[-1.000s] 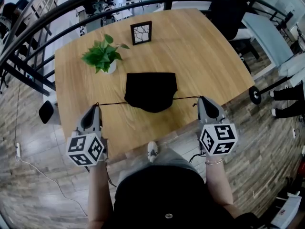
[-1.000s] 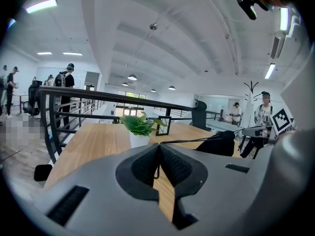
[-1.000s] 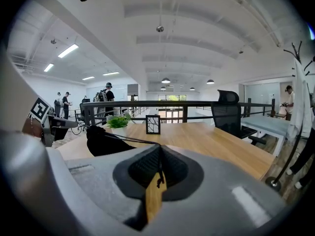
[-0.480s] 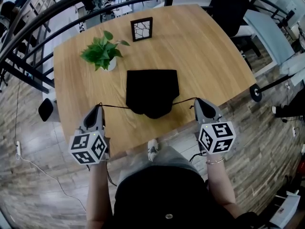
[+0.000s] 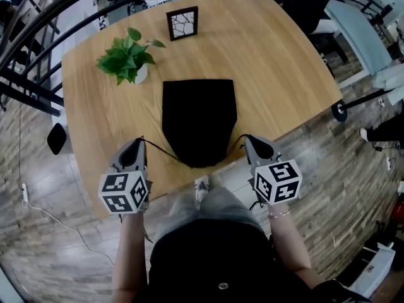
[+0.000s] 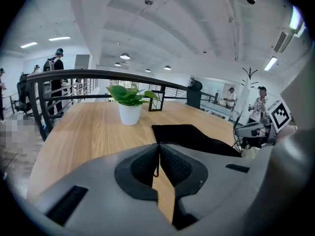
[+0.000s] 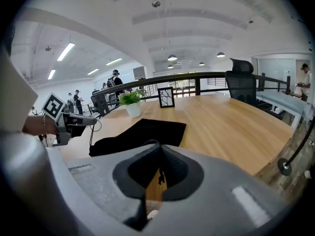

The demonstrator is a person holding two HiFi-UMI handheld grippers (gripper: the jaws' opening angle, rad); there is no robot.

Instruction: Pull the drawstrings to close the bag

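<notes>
Drawstring pinched in left tongs, gripper view only

Bright, even light from ceiling lamps and strip lights. Only soft shadows on the table. Heavy fisheye bend, dark corners in gripper views. Black bag shows no detail.

black drawstring in closed right claw
</notes>
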